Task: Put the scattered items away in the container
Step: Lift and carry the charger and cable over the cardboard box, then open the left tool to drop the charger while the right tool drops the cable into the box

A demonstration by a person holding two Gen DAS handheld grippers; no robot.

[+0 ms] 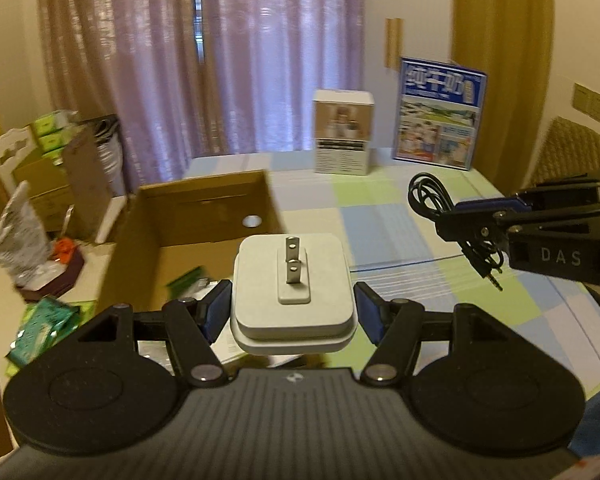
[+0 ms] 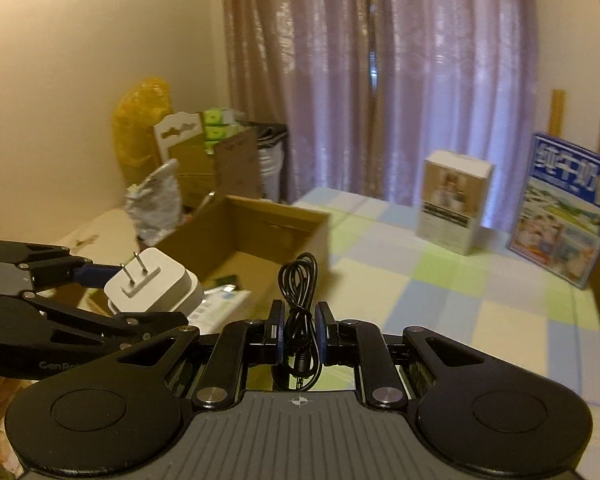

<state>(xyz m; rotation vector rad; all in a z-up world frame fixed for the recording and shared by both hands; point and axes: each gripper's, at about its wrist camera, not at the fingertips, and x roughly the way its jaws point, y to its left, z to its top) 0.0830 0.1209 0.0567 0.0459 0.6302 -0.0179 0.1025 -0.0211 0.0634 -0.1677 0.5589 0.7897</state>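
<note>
You can read "DAS" on the right claw [image 1: 476,220] body, "CenRo…" cut off on the left claw [image 2: 100,280] arm, and "纯牛奶" on the blue carton [image 2: 564,208].

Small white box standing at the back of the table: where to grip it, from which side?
Judging from the pictures, grip the white box across its two narrow side faces, upper half, approaching from the front at table level. It stands upright, taller than wide, with open tablecloth in front and the blue book clear to its right.
</note>
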